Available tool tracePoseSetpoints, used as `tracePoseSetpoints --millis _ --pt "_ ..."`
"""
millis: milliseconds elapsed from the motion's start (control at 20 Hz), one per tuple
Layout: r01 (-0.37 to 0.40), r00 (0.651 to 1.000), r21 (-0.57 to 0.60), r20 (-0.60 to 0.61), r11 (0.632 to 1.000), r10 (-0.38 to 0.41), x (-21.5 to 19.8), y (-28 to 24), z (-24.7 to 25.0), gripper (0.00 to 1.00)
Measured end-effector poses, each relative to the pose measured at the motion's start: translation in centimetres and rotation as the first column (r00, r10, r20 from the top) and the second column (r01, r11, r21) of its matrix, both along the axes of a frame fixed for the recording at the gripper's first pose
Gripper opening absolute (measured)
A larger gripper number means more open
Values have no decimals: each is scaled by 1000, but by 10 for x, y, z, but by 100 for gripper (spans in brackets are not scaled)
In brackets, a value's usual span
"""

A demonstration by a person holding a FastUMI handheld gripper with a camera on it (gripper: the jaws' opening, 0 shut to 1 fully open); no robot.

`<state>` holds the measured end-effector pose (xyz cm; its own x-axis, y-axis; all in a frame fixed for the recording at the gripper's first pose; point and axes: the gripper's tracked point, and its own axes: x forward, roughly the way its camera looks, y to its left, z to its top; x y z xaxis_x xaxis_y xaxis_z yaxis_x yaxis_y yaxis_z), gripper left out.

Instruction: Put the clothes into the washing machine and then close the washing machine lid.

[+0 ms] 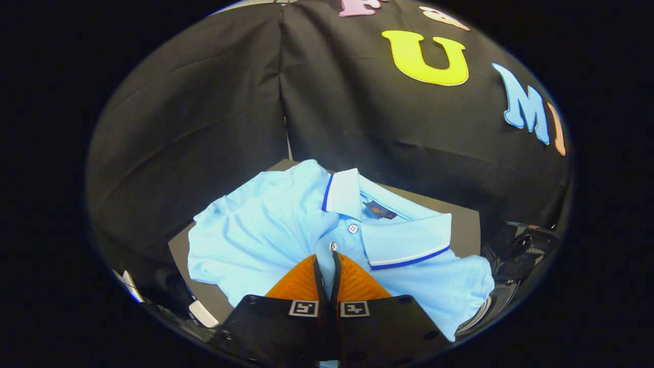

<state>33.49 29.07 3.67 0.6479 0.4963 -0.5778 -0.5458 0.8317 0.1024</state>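
1. Light-blue fabric makes up the polo shirt, which lies crumpled on a dark grey surface in front of the black cloth wall.
2. Its collar is folded open, pale with a white and dark-blue stripe along the edge, and a small dark label sits inside the neck.
3. Two white buttons show on the placket, just below the collar.
4. Folds run across the shirt's chest, and one sleeve spreads away from the collar toward the surface's near corner.
5. At the placket, the gripper is nearly closed: both fingers press on a narrow pinch of the shirt's fabric just below the lower button.
6. Beyond the shirt's far sleeve, beside the surface, sits a dark rounded machine part; I cannot tell what it is.
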Motion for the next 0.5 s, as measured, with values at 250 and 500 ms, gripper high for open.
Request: tracePoseSetpoints --millis 250,500 --pt "-30 991 59 134 998 22 -3 -7 40 1" --pt "-28 981 112 195 993 6 -11 -18 60 2"
